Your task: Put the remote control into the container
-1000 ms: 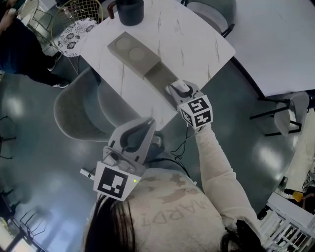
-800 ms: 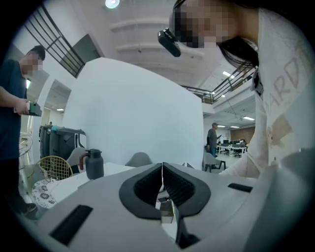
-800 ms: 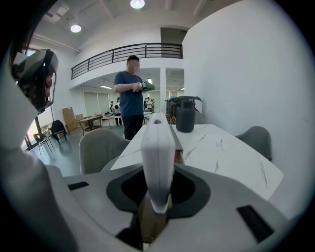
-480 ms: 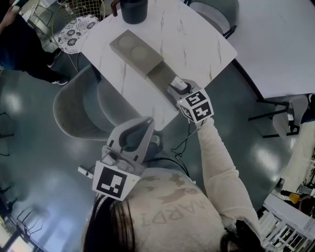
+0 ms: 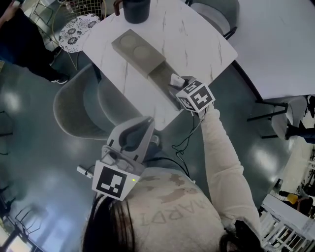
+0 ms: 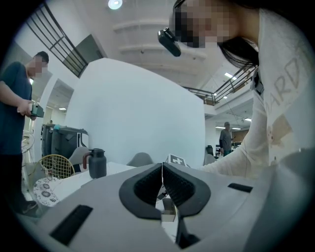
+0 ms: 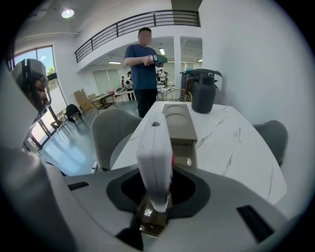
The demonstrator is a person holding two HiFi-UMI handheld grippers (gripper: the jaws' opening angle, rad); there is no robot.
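Observation:
The white remote control (image 7: 154,152) stands on edge between the pads of my right gripper (image 7: 154,189), which is shut on it. In the head view that gripper (image 5: 178,86) hovers at the near end of the long grey container (image 5: 142,56), and the remote's tip (image 5: 175,79) shows over the container's open compartment (image 7: 185,153). The container's far half is a lid with two round recesses (image 7: 178,115). My left gripper (image 5: 134,137) is held low near the person's body, off the table, its jaws shut with nothing between them (image 6: 162,183).
A dark jug (image 5: 135,10) stands at the far end of the white marble table (image 5: 197,34). A grey chair (image 5: 78,110) sits at the table's left side. A second white table (image 5: 275,39) lies to the right. A person (image 7: 146,69) stands beyond the table.
My right gripper has carried the remote a little farther over the table, toward the container's open compartment. The left gripper has stayed where it was.

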